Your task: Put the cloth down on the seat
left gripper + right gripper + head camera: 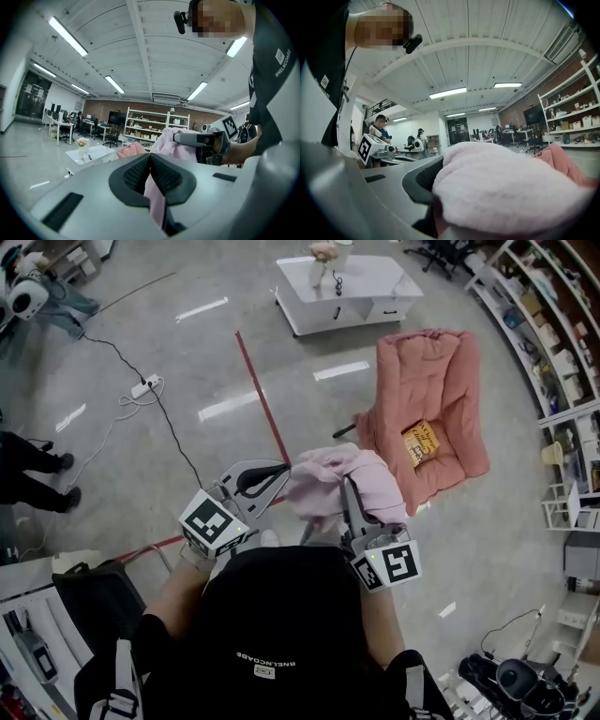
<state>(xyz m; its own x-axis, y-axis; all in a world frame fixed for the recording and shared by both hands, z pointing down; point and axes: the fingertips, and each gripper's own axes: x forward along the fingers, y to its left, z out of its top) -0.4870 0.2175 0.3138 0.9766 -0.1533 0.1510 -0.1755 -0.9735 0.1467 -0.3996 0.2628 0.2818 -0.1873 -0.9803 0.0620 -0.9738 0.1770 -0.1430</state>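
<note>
Holding one pink cloth [330,486] in the air, two grippers each have a part of it. The left gripper [284,469] has its jaws closed on one thin fold of the cloth, which hangs down between the two pads. The right gripper [348,487] has its jaws closed on the other side of the cloth; there the cloth bulges over the jaws and covers one of them. Most of the cloth is bunched between the two pairs of jaws. Ahead of both pairs of jaws stands one pink seat [433,390], apart from the cloth. One yellow packet [421,441] lies on this seat. Further beyond the jaws stands one white table [361,289] with one vase [321,268] on it.
</note>
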